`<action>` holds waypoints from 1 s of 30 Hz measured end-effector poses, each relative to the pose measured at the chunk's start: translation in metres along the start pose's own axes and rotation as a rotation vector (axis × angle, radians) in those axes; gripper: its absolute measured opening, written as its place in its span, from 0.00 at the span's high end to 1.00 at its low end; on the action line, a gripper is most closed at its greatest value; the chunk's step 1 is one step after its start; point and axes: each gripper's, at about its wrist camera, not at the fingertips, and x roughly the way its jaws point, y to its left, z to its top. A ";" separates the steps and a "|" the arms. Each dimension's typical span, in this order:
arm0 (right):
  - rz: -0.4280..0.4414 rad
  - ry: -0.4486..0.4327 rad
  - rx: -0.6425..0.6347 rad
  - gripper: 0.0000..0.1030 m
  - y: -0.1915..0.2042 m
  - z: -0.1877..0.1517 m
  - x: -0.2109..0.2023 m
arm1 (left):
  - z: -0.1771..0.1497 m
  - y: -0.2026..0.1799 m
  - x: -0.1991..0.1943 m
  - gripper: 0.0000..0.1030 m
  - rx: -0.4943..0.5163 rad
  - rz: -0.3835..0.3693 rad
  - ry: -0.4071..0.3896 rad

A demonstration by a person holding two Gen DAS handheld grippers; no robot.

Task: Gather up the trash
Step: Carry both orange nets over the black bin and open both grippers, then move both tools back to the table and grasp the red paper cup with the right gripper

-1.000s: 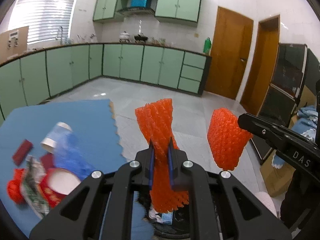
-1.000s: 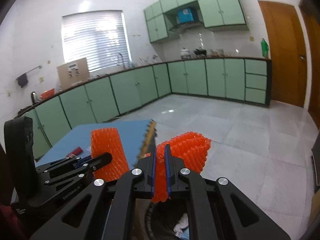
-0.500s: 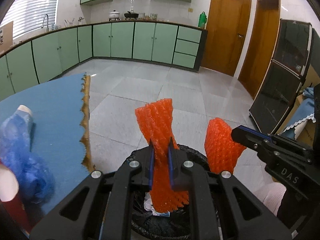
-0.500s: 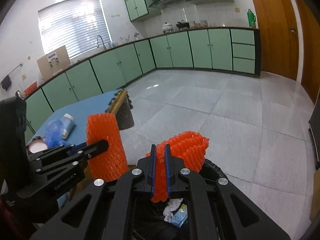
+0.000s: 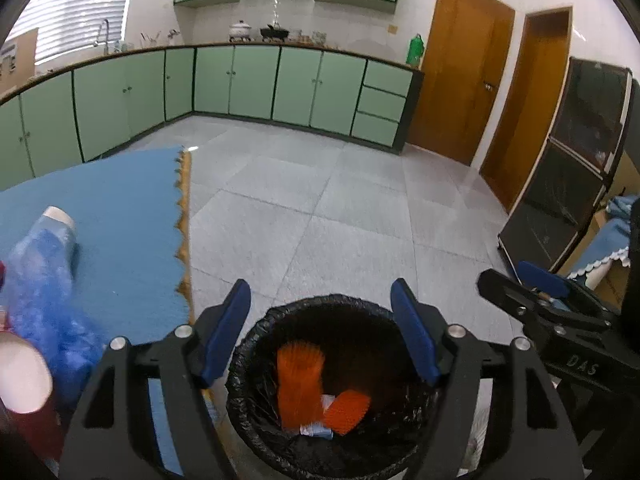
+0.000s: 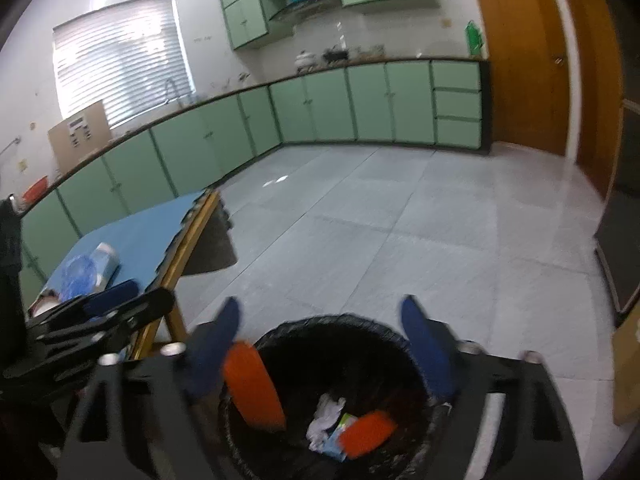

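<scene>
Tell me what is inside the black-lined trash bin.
The trash bin holds two orange foam nets, white crumpled paper and a bluish wrapper. Anything beneath them is hidden in the dark liner.

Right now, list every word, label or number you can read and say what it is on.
"DAS": on the body of the right gripper, seen from the left wrist.
Panel on the cardboard box by the window: too blurred to read.
Nothing else is legible.
</scene>
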 end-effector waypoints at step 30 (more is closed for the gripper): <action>0.246 -0.068 -0.114 0.06 0.158 -0.004 -0.042 | -0.024 0.130 -0.204 0.29 -0.141 0.379 -0.205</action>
